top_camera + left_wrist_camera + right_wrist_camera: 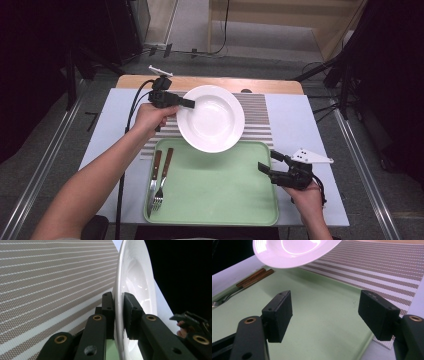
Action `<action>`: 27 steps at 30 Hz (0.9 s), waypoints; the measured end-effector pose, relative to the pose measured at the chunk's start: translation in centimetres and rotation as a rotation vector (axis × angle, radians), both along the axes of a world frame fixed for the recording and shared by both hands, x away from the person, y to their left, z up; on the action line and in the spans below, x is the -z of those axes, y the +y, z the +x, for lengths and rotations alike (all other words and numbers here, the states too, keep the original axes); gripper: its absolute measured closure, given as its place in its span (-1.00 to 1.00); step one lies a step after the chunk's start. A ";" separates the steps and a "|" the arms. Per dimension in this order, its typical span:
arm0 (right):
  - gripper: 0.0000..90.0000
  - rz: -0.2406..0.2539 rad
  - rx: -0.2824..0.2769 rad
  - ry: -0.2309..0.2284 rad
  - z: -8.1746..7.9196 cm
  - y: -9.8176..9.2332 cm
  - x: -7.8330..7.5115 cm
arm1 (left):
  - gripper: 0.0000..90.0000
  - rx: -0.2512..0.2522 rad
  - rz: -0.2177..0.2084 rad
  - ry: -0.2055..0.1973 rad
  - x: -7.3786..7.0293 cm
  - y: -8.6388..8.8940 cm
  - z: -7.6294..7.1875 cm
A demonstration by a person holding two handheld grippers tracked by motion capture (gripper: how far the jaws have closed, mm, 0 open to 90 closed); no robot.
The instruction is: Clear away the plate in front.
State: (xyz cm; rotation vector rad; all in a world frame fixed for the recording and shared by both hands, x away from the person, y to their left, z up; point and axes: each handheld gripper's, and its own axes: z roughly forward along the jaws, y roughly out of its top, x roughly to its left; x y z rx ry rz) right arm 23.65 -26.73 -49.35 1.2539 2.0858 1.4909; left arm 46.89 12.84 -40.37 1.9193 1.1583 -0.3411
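Note:
A white deep plate [211,118] hangs above the striped placemat [257,115] and the far edge of the green tray [215,190]. My left gripper [187,103] is shut on the plate's left rim; in the left gripper view its pads [130,312] pinch the rim of the plate [136,280] edge-on. My right gripper [267,161] stands open over the tray's right edge, nothing between its jaws. In the right gripper view the plate [292,251] floats above the tray [317,315].
A wooden-handled knife [154,176] and fork [162,180] lie side by side at the tray's left. The pale blue table [295,125] ends at a wooden strip at the back. Stands and cables flank the table on both sides.

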 end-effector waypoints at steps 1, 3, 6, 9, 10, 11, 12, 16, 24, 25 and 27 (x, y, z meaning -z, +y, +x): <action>-0.41 0.000 -0.001 0.001 0.0 0.0 0.0 | 0.79 0.012 0.004 0.005 0.0 -0.1 -0.2; -0.41 -0.001 0.001 0.000 0.0 0.0 0.0 | 0.80 0.029 0.009 0.007 0.1 -0.2 -0.5; -0.41 0.000 0.005 0.001 0.0 0.0 0.0 | 0.80 0.041 0.004 0.015 0.3 -0.4 -1.1; -0.41 0.001 0.004 0.003 0.0 -0.1 0.0 | 0.80 0.055 0.005 0.020 0.5 -0.7 -1.6; -0.41 0.001 0.004 0.003 0.0 -0.1 0.0 | 0.80 0.072 0.003 0.023 0.5 -0.9 -1.7; -0.41 0.001 0.003 0.002 0.0 -0.1 0.0 | 0.80 0.073 0.004 0.026 0.6 -1.0 -2.0; -0.41 0.000 0.003 0.001 0.0 -0.1 0.0 | 0.80 0.084 0.002 0.028 0.7 -1.1 -2.0; -0.41 0.000 0.003 0.001 0.0 0.0 0.0 | 0.79 0.093 0.000 0.033 1.0 -1.5 -2.6; -0.41 0.002 0.003 0.006 0.0 -0.1 0.0 | 0.79 0.133 0.002 0.041 1.6 -2.1 -3.9; -0.41 0.002 0.001 0.005 0.0 0.0 0.0 | 0.79 0.134 0.007 0.042 1.6 -2.2 -4.0; -0.41 0.002 -0.002 0.002 0.0 0.0 0.0 | 0.79 0.146 0.010 0.046 1.8 -2.3 -4.3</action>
